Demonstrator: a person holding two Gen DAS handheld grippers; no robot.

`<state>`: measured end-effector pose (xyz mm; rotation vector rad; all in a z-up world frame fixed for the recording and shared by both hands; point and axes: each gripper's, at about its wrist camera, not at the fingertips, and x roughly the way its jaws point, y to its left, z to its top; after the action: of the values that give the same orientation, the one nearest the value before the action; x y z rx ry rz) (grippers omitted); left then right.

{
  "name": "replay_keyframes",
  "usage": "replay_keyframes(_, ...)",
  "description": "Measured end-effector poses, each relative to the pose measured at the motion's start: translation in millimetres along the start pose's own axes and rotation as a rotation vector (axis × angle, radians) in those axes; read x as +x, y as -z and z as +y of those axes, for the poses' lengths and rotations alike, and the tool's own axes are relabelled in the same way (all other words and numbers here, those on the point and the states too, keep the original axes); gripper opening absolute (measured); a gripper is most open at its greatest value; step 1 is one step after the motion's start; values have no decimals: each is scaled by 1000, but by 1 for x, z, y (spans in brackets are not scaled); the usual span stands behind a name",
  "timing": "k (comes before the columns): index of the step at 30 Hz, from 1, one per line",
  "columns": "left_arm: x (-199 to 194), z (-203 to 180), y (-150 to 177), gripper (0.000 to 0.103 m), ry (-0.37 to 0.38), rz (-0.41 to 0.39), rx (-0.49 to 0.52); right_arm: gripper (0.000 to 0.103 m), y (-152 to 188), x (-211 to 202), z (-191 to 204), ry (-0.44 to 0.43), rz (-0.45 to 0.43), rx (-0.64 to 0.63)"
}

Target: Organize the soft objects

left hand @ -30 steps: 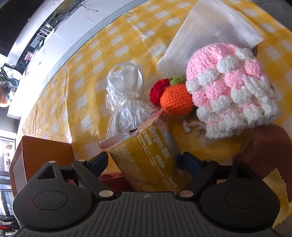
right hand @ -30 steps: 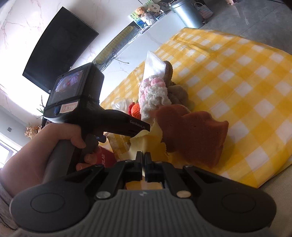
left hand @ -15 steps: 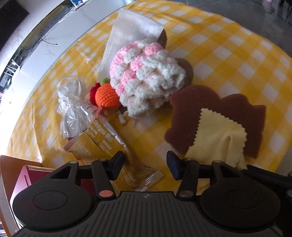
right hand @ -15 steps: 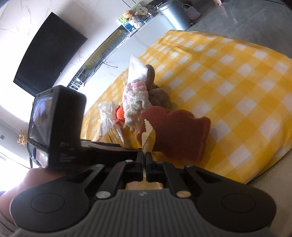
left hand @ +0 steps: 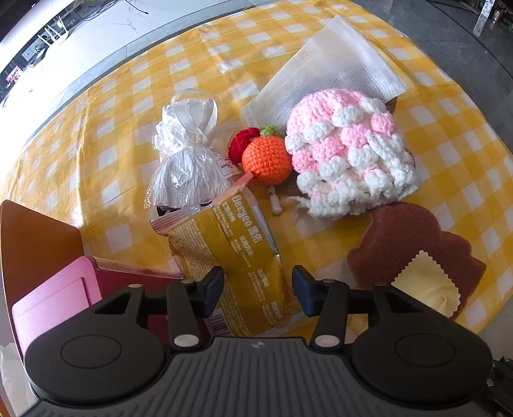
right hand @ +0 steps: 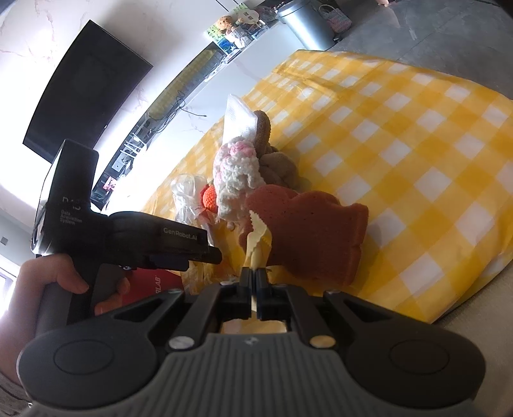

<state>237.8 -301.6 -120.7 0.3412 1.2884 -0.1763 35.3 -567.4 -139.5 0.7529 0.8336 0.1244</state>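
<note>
Risk: right tool (right hand: 256, 288) clenched on pale-yellow pinked cloth (right hand: 258, 239) draped over brown scalloped sponge (right hand: 307, 234) at surface (right hand: 416, 144) edge; lifting may drag sponge off. Left tool (left hand: 258, 287), half-open, empty, straddles yellow snack packet (left hand: 231, 243) near sponge.

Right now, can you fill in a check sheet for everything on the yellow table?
Surface: checked yellow cloth, partly covered.
Job's things: pink-white crochet hat; orange crochet fruit beside a red one; brown sponge with a yellow cloth on it.
Clutter: snack pack; clear tied bag; white mesh sheet; pink box.
Tongs: left tongs spread on either side of the snack pack; whether they squeeze it is unclear. Right tongs shut on the yellow cloth.
Cables: thin wires on the far white counter.
Surroundings: dark screen, metal bin, toys on a shelf.
</note>
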Motion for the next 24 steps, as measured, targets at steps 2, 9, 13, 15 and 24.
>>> replay_keyframes(2,4,-8,-3,63,-32,27,41,1,0,0,1,-1,1,-5)
replay_keyframes(9,30,-22,-20,77,-110,130,144,1,0,1,2,9,-1,-8)
replay_keyframes(13,48,-22,-29,84,-170,123,157,1,1,0,3,11,-2,-18)
replay_keyframes(15,53,-25,-35,88,-201,124,170,1,1,-1,4,15,-3,-24)
replay_keyframes(24,60,-18,-46,55,-152,143,119,1,2,-2,4,14,-3,-25)
